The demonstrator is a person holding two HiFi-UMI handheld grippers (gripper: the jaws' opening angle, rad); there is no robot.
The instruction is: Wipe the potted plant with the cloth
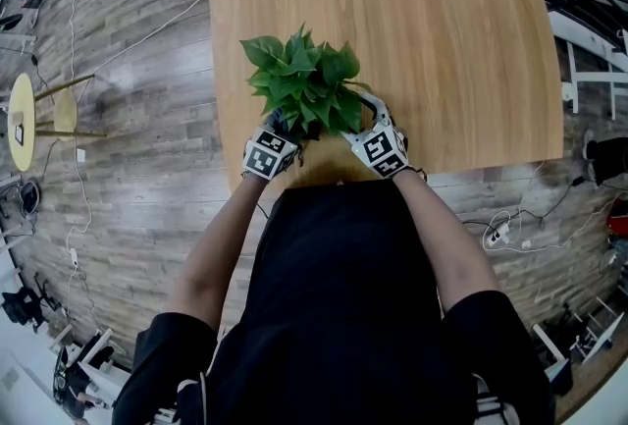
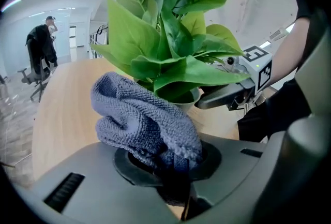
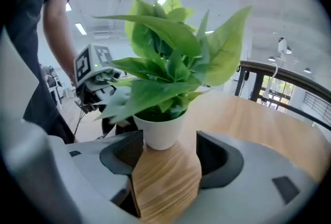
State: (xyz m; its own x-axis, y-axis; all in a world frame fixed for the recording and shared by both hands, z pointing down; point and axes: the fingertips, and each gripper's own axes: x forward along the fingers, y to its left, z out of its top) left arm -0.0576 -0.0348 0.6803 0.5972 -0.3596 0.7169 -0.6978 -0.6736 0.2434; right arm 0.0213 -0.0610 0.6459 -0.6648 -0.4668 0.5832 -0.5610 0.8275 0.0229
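Observation:
A leafy green potted plant [image 1: 304,79] in a white pot [image 3: 161,130] stands near the front edge of the wooden table [image 1: 442,40]. My left gripper [image 2: 165,158] is shut on a bunched blue-grey cloth [image 2: 142,117], held just short of the plant's lower leaves [image 2: 176,73]. My right gripper [image 3: 163,158] is open, and the pot sits just ahead of its jaws without touching them. In the head view the left gripper [image 1: 280,131] and the right gripper [image 1: 363,114] flank the plant, their tips partly hidden under the leaves.
The table's near edge runs right under my hands. A yellow round stool [image 1: 22,119] and cables lie on the floor at left, and a power strip [image 1: 496,237] at right. A person [image 2: 44,44] stands far off beside office chairs. A railing [image 3: 279,88] runs beyond the table.

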